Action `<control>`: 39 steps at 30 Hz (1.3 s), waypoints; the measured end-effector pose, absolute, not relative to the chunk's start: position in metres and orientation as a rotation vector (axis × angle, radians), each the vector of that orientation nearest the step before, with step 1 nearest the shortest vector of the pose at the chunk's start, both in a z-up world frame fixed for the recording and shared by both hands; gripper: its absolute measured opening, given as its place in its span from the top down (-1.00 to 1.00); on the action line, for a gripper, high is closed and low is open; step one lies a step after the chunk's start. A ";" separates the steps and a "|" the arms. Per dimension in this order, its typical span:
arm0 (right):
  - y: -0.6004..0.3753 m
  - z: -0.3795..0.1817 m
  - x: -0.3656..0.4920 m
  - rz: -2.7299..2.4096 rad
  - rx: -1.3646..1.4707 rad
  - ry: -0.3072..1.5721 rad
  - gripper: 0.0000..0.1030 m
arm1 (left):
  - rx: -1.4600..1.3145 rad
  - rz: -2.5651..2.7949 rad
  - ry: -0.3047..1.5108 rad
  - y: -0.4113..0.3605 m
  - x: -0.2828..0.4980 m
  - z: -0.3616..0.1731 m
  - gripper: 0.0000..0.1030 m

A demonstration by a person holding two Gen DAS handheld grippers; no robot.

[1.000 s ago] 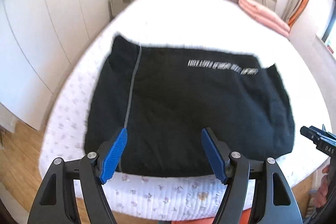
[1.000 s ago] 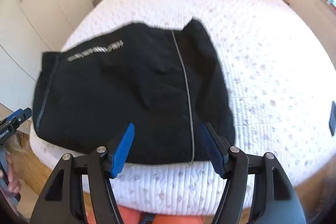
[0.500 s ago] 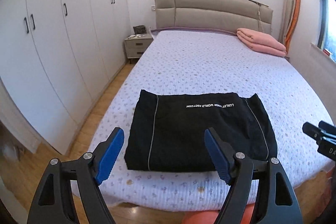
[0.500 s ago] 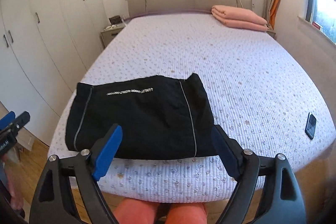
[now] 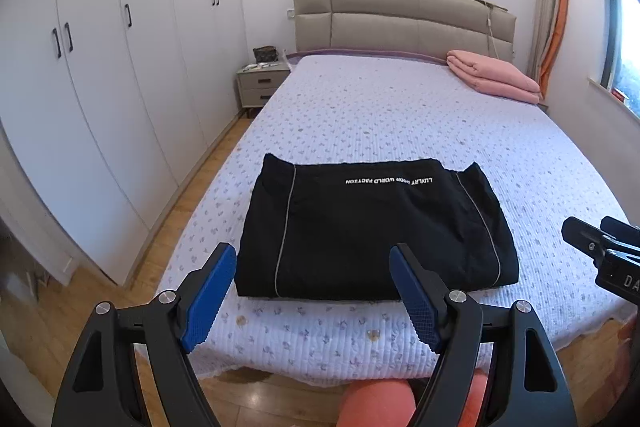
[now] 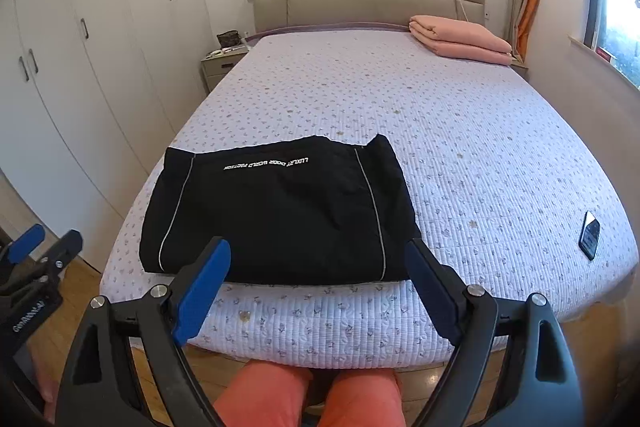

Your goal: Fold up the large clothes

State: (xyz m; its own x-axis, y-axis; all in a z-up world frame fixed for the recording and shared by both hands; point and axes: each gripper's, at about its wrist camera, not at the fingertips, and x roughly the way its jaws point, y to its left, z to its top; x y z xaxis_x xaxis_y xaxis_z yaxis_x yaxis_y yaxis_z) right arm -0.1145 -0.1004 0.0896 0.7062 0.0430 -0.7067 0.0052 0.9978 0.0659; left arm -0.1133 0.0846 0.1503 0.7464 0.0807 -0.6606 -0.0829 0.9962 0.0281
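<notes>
A black garment [image 5: 372, 227] with grey piping and white lettering lies folded into a rectangle near the foot edge of the bed [image 5: 400, 107]. It also shows in the right wrist view, the black garment [image 6: 280, 215]. My left gripper [image 5: 311, 255] hangs open in the air, short of the bed's foot, with nothing between its blue pads. My right gripper [image 6: 316, 247] stands likewise open and empty, clear of the cloth. Each gripper shows at the edge of the other's view: the right gripper [image 5: 600, 251] and the left gripper [image 6: 36, 247].
A folded pink blanket [image 6: 460, 39] lies by the headboard [image 5: 400, 15]. A dark phone [image 6: 590, 235] rests near the bed's right edge. White wardrobes [image 5: 100, 87] line the left wall, with a nightstand [image 5: 260, 83] beyond. A person's legs in orange trousers [image 6: 304, 395] stand at the bed's foot.
Both grippers have drawn back and up from the garment, so the whole bed and room show. The jaws stand a little wider. The garment lies still, folded.
</notes>
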 end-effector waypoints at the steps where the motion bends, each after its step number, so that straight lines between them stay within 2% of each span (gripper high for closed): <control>1: -0.100 0.090 -0.116 0.020 0.062 0.785 -0.75 | -0.013 0.089 0.724 0.085 -0.114 0.150 -0.56; 39: -0.101 0.075 -0.110 0.010 0.060 0.835 -0.75 | -0.031 0.176 0.794 0.095 -0.099 0.142 -0.56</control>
